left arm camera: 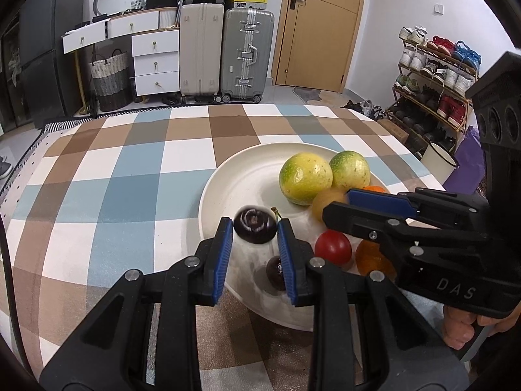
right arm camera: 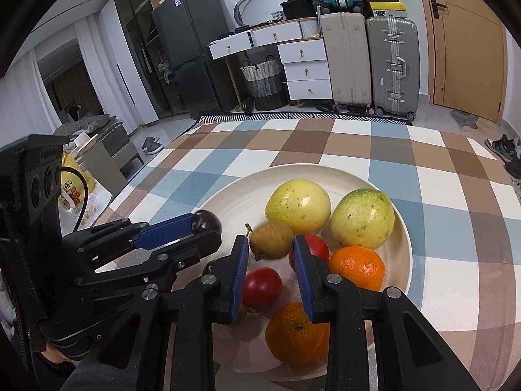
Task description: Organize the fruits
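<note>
A white plate (left arm camera: 208, 195) (right arm camera: 403, 244) on the checkered cloth holds two green-yellow round fruits (right arm camera: 298, 207) (right arm camera: 363, 218), two oranges (right arm camera: 356, 267) (right arm camera: 296, 332), two red tomatoes (right arm camera: 262, 288) (right arm camera: 314, 244) and a dark cherry (left arm camera: 275, 272). My left gripper (left arm camera: 254, 228) (right arm camera: 205, 229) is shut on a second dark cherry (left arm camera: 255, 226) (right arm camera: 208, 220), held over the plate's near left part. My right gripper (right arm camera: 270, 244) (left arm camera: 337, 205) is shut on a small brownish-yellow fruit (right arm camera: 272, 239) (left arm camera: 325, 198) above the middle of the plate, in front of the green-yellow fruits.
The checkered tablecloth (left arm camera: 130, 179) stretches left of and beyond the plate to the table's far edge. Beyond it stand suitcases (left arm camera: 224, 55), white drawers (left arm camera: 156, 62) and a shoe rack (left arm camera: 433, 75). A person's hand (left arm camera: 462, 325) holds the right gripper's handle.
</note>
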`<control>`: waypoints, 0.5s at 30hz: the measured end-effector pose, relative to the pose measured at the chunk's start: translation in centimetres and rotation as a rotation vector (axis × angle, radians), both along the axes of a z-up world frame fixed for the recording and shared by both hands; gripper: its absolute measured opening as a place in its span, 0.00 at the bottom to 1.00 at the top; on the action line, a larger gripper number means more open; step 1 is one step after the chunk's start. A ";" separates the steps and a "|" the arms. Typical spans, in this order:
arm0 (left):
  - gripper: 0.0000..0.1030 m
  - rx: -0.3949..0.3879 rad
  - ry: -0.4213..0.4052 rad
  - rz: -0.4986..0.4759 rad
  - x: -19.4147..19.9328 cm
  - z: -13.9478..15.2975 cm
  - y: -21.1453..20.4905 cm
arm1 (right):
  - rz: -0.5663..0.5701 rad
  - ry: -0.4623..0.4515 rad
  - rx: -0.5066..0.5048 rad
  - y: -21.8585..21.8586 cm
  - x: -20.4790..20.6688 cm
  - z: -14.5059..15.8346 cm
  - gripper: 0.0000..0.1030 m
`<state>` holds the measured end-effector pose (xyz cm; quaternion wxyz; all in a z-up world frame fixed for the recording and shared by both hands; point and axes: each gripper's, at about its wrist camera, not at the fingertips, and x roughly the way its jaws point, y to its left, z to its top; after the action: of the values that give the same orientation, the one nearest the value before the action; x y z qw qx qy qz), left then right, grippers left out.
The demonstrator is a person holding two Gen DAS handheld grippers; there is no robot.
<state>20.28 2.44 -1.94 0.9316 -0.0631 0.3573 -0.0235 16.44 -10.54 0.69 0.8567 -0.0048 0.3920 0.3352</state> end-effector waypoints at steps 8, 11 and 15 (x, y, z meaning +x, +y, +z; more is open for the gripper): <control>0.35 -0.003 0.008 0.014 -0.8 0.3 0.5 | -0.014 -0.034 -0.007 -1.2 -0.8 0.9 0.46; 0.59 -0.019 0.003 0.027 -1.6 0.7 0.8 | -0.028 -0.064 0.001 -2.2 -1.6 1.7 0.56; 0.83 -0.027 -0.045 0.039 -3.4 1.8 1.0 | -0.038 -0.101 -0.002 -3.3 -2.7 2.5 0.90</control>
<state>16.91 3.40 -0.16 0.9388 -0.0823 0.3344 -0.0115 13.76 -13.81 3.24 0.8817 -0.0152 0.3488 0.3175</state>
